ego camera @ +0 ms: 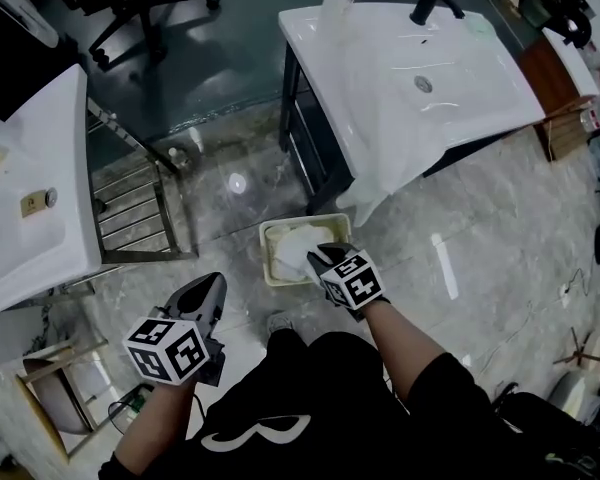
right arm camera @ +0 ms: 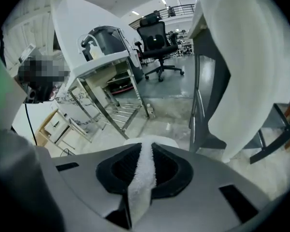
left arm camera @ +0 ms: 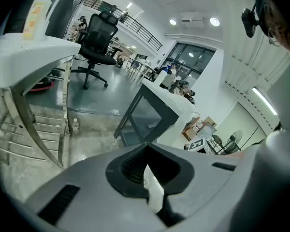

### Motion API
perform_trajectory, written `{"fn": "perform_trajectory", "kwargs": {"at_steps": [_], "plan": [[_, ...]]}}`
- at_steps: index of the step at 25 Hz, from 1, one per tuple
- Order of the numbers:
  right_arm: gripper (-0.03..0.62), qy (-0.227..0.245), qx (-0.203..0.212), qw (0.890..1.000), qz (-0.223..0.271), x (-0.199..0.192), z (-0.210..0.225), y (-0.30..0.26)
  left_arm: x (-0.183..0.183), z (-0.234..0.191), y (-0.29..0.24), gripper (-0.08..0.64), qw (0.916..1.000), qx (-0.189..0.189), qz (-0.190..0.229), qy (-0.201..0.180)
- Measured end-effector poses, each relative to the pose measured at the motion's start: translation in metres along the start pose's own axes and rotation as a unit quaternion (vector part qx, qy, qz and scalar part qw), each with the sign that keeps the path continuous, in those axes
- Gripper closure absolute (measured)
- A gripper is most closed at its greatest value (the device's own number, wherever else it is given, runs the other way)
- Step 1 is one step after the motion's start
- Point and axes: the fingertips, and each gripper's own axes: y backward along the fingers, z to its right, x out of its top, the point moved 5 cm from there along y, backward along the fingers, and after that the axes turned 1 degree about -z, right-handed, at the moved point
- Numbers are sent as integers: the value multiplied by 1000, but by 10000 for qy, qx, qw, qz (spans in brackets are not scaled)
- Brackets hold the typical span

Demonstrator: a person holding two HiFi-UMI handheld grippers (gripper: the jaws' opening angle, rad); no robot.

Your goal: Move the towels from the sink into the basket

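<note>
Towel (ego camera: 382,153) drapes off sink (ego camera: 485,83) beside basket (ego camera: 269,253)

No word, brand or number can be read. The marker cubes (ego camera: 167,349) at 7 and 5 o'clock bear only square patterns, no letters.

The white towel of looped terry cloth (right arm camera: 142,178) looks rough and matt between the jaws of the right gripper (right arm camera: 146,148). The gripper's shell is smooth matt grey plastic, with black ribbed pads (right arm camera: 121,170). The white basin worktop (ego camera: 470,88), far right, is glossy and smooth like glazed ceramic. The cream rectangular basket (ego camera: 267,253) looks plastic. The pale stone-patterned floor (ego camera: 480,268) shines. The left rack of thin bars (ego camera: 130,213) is bright metal.
</note>
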Motion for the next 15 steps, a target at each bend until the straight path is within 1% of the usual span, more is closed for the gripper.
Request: {"fn": "perform_trajectory", "kwargs": {"at_steps": [4, 7, 9, 10, 12, 15], "plan": [[540, -68, -11, 9999, -95, -8, 10, -26, -5, -11, -3, 554, 9998, 138, -149, 21], [537, -329, -17, 9993, -174, -15, 18, -37, -7, -19, -2, 554, 9995, 211, -217, 55], [520, -534, 3, 9985, -116, -16, 22, -38, -6, -23, 0, 554, 9994, 253, -211, 82], [509, -647, 17, 9979, -79, -16, 24, -38, -5, -24, 1, 554, 9994, 269, -205, 87], [466, -854, 22, 9963, -25, -17, 28, -38, -2, -27, 1, 554, 9994, 287, -195, 85], [376, -1072, 40, 9942, 11, -18, 31, -36, 1, -29, 0, 555, 9994, 272, -194, 76]]}}
